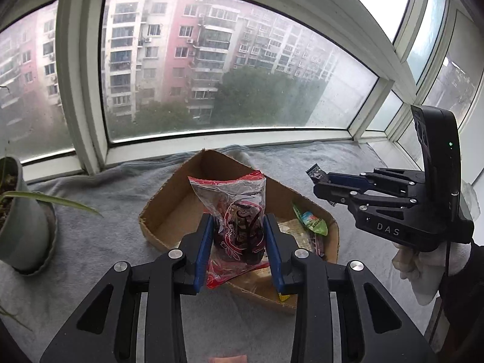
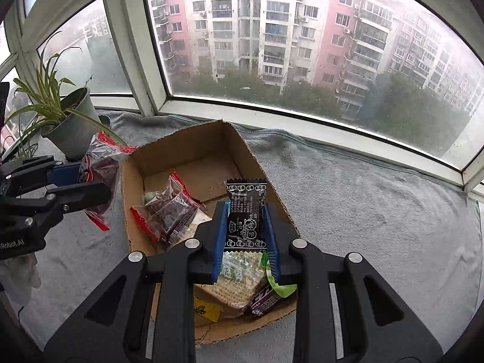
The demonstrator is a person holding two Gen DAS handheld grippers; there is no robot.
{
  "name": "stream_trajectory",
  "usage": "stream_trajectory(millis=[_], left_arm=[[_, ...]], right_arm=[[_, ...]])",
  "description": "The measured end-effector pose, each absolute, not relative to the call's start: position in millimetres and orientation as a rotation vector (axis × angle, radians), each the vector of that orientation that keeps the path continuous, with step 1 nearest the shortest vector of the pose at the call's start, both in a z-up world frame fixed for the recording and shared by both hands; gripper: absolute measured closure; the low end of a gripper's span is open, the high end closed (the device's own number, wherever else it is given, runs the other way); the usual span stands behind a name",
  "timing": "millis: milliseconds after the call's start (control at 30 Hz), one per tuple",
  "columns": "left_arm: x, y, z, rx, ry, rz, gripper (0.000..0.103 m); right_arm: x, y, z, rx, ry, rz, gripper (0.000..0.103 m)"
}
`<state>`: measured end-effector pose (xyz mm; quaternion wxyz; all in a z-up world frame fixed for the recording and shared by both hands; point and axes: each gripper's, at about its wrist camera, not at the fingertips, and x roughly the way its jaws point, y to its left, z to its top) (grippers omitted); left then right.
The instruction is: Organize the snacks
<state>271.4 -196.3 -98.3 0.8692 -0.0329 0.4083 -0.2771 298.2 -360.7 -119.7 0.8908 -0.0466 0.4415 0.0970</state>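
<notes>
Basically, the left gripper (image 1: 239, 239) was clamped on a clear bag with red edges (image 1: 239, 220) holding something dark, its blue pads pressing both sides of the bag, which stood upright above the near side of the cardboard box (image 1: 169, 202). Same bag showed in the right wrist view, hanging from the left gripper (image 2: 90, 184) just outside the box's left wall (image 2: 125, 199). The right gripper (image 2: 246, 230) was clamped on a small black packet with white print (image 2: 246, 211), held upright between its blue pads over the near part of the box. From the left wrist view that right gripper (image 1: 320, 186) hung beyond the box's right wall with the packet's crimped end (image 1: 314, 174) sticking out of its tip; a white-gloved hand (image 1: 423, 266) gripped its handle. Inside the box lay a second red-edged bag (image 2: 169, 211) near the left wall, a pale waffle-print pack (image 2: 233, 287) at the near end, a green wrapper (image 2: 279, 286) and a dark purple wrapper (image 2: 263, 301) beside it, plus a yellow scrap (image 2: 205, 310) at the near edge. The far half of the box floor was bare cardboard. The box sat on a grey cloth (image 2: 363, 211) covering a window ledge, and a potted plant (image 2: 69, 121) stood at the cloth's left end, near the window (image 2: 302, 45).
</notes>
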Motion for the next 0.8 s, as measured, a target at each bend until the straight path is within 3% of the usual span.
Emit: stream_trajectory(millis=[333,800], left_arm=[[283.5,-216.9,-132.7,-0.036,0.907,-0.574,0.071],[288.7,-223.8,-143.2,-0.011,0.928,-0.562,0.071]], right_arm=[[329.7,-364.8,-163.0,-0.070,0.972,0.226,0.078],[334.4,-362.0,-173.1,-0.081,0.980,0.245,0.076]])
